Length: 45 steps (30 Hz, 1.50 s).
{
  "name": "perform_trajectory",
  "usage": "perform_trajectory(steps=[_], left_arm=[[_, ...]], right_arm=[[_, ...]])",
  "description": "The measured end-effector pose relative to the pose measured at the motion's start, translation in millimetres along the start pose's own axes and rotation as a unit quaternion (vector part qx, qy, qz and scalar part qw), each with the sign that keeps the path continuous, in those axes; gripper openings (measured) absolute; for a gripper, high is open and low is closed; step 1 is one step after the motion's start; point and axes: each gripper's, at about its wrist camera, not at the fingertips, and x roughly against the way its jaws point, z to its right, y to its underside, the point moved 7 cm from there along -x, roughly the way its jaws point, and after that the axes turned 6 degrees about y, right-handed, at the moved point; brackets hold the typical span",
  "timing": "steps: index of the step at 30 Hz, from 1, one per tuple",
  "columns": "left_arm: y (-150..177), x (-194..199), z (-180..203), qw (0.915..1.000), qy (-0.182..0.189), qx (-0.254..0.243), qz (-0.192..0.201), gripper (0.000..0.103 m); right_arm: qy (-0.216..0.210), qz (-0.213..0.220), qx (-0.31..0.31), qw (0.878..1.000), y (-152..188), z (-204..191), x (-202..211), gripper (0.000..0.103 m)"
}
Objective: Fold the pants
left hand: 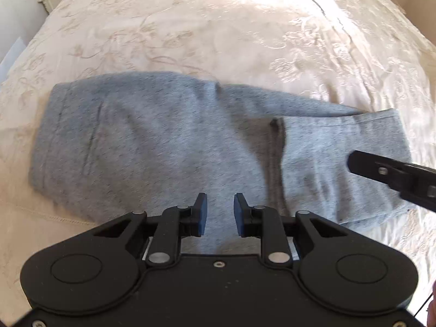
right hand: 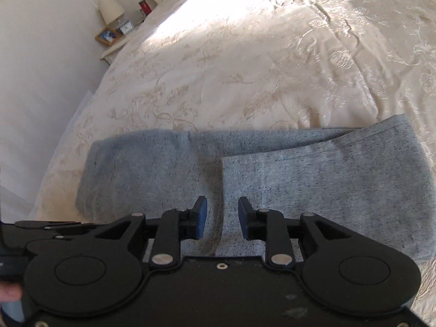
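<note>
Lying mid-frame on the cream embroidered bedspread [left hand: 218, 41], the grey heathered knit pants [left hand: 150, 141] are folded. Left gripper [left hand: 220, 212] and right gripper [right hand: 222, 218] hover above them, jaws parted, pinching nothing.

Grey marled pants [left hand: 152, 147], lying flat across the bed [left hand: 218, 41] near its near edge. Folded lengthwise, legs doubled back over the body, the folded-over end [right hand: 327, 185] a paler inside-out face with a stitched hem. Waist end toward the left.
</note>
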Motion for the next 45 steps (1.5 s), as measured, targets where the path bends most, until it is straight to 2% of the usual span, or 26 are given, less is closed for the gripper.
perform_trajectory(steps=[3,6,9,11,15,18,21,25,29,30,32,34,37,42,45], left_arm=[[-7,-4,22,0.9996,0.024,-0.015,0.003,0.032],[-14,-11,46,0.9984,0.044,-0.034,0.008,0.032],[-20,-28,67,0.9969,0.051,-0.059,0.007,0.032],[-25,-45,73,0.9968,0.041,-0.068,0.0,0.032],[-46,-88,64,0.9976,-0.016,-0.064,-0.019,0.032],[-59,-113,54,0.9982,-0.02,-0.033,-0.046,0.032],[-64,-118,52,0.9983,-0.023,-0.025,-0.048,0.032],[-60,-114,55,0.9979,-0.038,-0.035,-0.041,0.032],[-54,-98,57,0.9983,-0.043,-0.025,-0.031,0.033],[-52,-93,56,0.9984,-0.044,-0.022,-0.028,0.033],[-50,-80,53,0.9982,-0.053,-0.019,-0.02,0.033],[-49,-67,53,0.9977,-0.065,-0.017,-0.006,0.033],[-45,-41,44,0.9974,-0.071,-0.007,0.011,0.033],[-28,-9,27,0.9948,-0.095,0.03,0.02,0.033],[-13,-3,18,0.9935,-0.103,0.048,0.013,0.033]], right_arm=[[0.025,0.005,-0.035,0.999,-5,38,16,0.028],[0.069,0.004,-0.055,0.996,-7,80,25,0.031],[0.094,0.002,-0.065,0.993,-11,116,31,0.031],[0.097,0.001,-0.064,0.993,-16,130,32,0.031],[0.087,-0.005,-0.05,0.995,-33,140,18,0.031],[0.074,-0.014,-0.031,0.997,-45,135,0,0.03],[0.063,-0.024,-0.012,0.998,-56,131,-20,0.031],[0.065,-0.044,-0.008,0.997,-66,143,-48,0.03],[0.134,-0.084,-0.023,0.987,-68,185,-79,0.022],[0.134,-0.097,-0.034,0.986,-65,195,-85,0.017],[0.113,-0.101,-0.052,0.987,-63,207,-87,0.015],[0.104,-0.099,-0.047,0.989,-64,209,-82,0.015],[0.104,-0.078,-0.032,0.991,-68,207,-60,0.028],[0.106,-0.049,0.002,0.993,-61,202,-10,0.03],[0.099,-0.049,0.03,0.993,-39,194,4,0.031]])
